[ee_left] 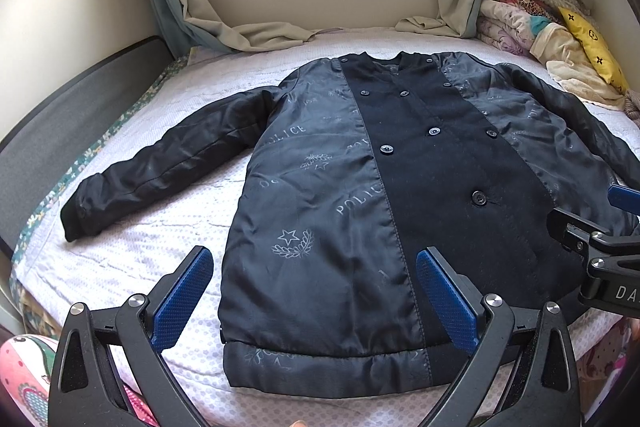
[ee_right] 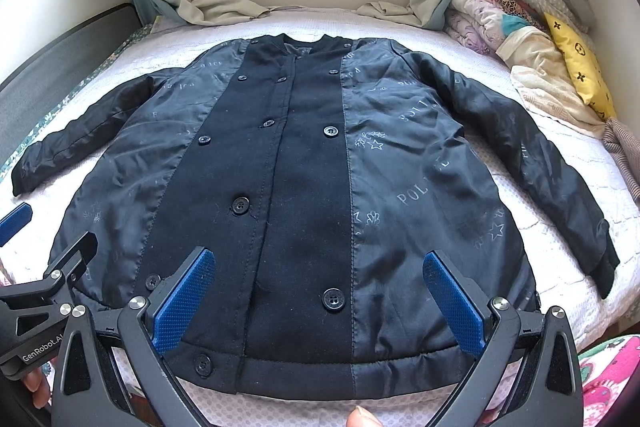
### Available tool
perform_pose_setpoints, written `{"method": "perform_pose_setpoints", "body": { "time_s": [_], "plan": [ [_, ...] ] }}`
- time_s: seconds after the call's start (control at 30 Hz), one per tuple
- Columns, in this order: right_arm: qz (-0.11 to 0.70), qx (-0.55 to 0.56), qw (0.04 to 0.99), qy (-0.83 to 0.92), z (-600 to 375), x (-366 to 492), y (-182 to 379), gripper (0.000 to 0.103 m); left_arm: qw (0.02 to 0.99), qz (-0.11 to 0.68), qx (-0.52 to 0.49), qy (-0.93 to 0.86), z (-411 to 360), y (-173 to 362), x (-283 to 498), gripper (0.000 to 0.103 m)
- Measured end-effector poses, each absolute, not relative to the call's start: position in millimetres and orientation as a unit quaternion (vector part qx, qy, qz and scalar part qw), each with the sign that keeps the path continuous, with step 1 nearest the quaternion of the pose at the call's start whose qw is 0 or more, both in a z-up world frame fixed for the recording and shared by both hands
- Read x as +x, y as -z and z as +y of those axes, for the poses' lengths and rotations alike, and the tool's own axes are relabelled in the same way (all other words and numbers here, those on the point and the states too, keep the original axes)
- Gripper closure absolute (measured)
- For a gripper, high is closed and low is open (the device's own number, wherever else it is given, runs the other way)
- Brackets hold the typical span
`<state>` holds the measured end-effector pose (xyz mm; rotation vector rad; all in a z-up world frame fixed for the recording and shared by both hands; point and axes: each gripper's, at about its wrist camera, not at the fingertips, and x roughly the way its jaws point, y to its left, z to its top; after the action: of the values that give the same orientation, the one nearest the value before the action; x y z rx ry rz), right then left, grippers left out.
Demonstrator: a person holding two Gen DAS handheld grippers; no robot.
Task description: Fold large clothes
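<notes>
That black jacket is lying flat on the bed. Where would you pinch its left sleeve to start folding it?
Best guess: at the cuff of the jacket. The sleeve lies flat, angled out from the body, its end free on the bedsheet. The left gripper, jaws open, could come in low from the near side and pinch the cuff's edge.

The jacket's (ee_left: pixel 360 207) right cuff is cut off behind the right gripper (ee_left: pixel 600 243).
</notes>
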<state>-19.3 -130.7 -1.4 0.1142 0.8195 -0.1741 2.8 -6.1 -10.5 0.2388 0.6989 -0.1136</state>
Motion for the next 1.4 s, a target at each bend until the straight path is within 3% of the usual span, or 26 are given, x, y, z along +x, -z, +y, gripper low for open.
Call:
{"method": "perform_pose_setpoints", "body": {
  "time_s": [1.4],
  "plan": [
    [0.402,0.055,0.91,0.084,-132.6,-19.0,5.2,0.0,0.929,0.346,0.118,0.052,-2.4,17.5,2.2,0.0]
  ]
}}
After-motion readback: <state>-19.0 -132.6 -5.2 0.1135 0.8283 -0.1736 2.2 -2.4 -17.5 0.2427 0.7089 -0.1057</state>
